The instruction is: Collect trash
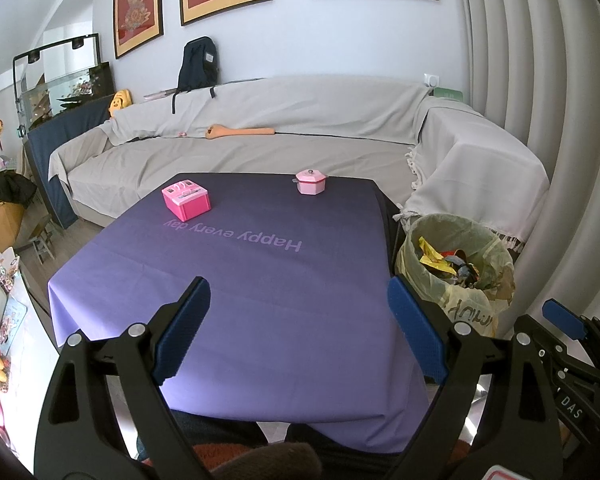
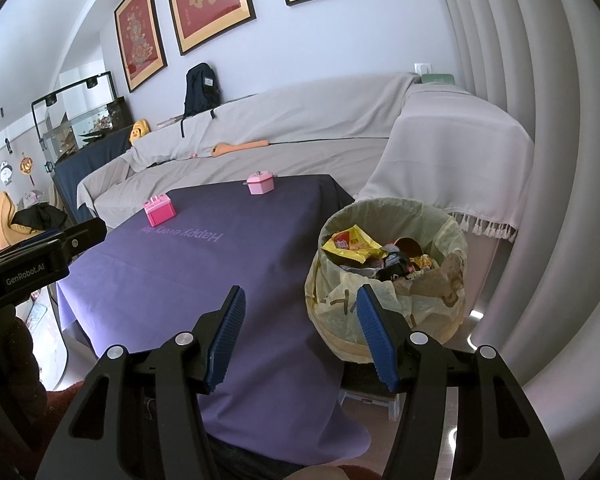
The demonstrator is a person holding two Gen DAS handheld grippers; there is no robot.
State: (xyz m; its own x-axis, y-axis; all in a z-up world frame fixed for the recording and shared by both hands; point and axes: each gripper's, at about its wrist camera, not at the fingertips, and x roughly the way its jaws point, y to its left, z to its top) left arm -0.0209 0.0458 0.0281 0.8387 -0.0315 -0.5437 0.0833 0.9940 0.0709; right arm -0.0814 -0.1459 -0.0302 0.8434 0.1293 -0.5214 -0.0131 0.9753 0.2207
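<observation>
The bin (image 2: 388, 276) stands upright on the floor, just beside the table's right edge. A translucent yellowish liner (image 1: 466, 304) is folded over its rim. It holds crumpled wrappers (image 2: 384, 258), including a yellow packet (image 2: 350, 244) with red print lying uppermost at the left.
</observation>
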